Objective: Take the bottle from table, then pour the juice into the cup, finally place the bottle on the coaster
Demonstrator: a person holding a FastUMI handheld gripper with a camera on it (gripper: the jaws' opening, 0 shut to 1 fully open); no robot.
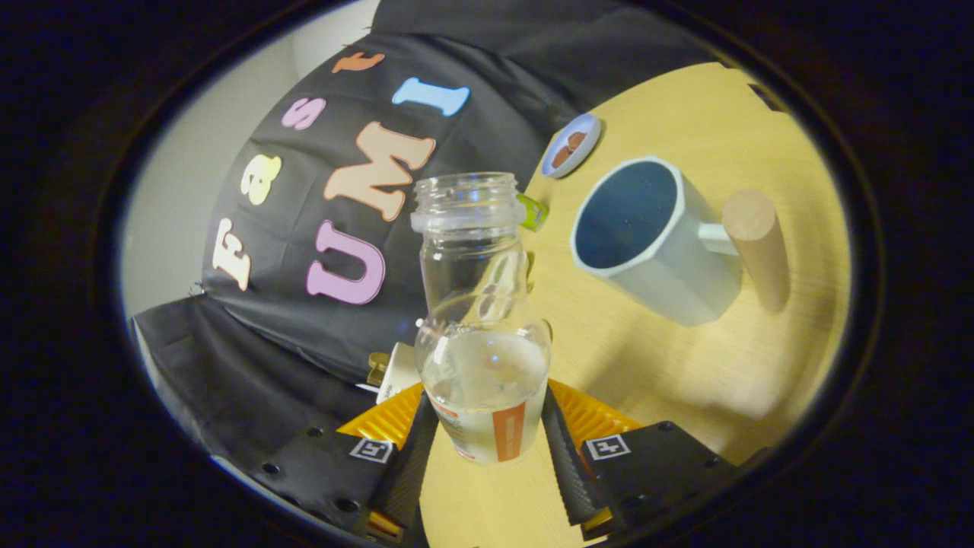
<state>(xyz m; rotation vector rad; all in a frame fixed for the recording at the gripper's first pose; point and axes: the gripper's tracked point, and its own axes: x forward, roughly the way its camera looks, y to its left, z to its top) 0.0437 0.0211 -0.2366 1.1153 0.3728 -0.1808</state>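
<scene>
The jaws [487,438] are closed on the lower body of the bottle [481,320], one finger pressing each side just above its label, and the bottle stands out ahead of them, uncapped, clear, with pale liquid filling roughly its lower part. The whole view is tilted, so the bottle appears lifted off the worktop [670,358] and leaning, though I cannot tell how high. By my reading the take is done and the pour is at hand or under way: the cup [647,236], pale outside and dark inside, with a wooden peg handle, sits beyond and to one side of the bottle's mouth, apart from it, and no stream shows. Whether any juice is in the cup already is hidden by its dark interior. Left to do: bring the mouth over the cup, tip, then set the bottle on the coaster, which I cannot pick out with certainty. A small blue dish [571,144] lies farther off, a green object [534,212] peeks from behind the bottle's neck, and nothing stands between bottle and cup
</scene>
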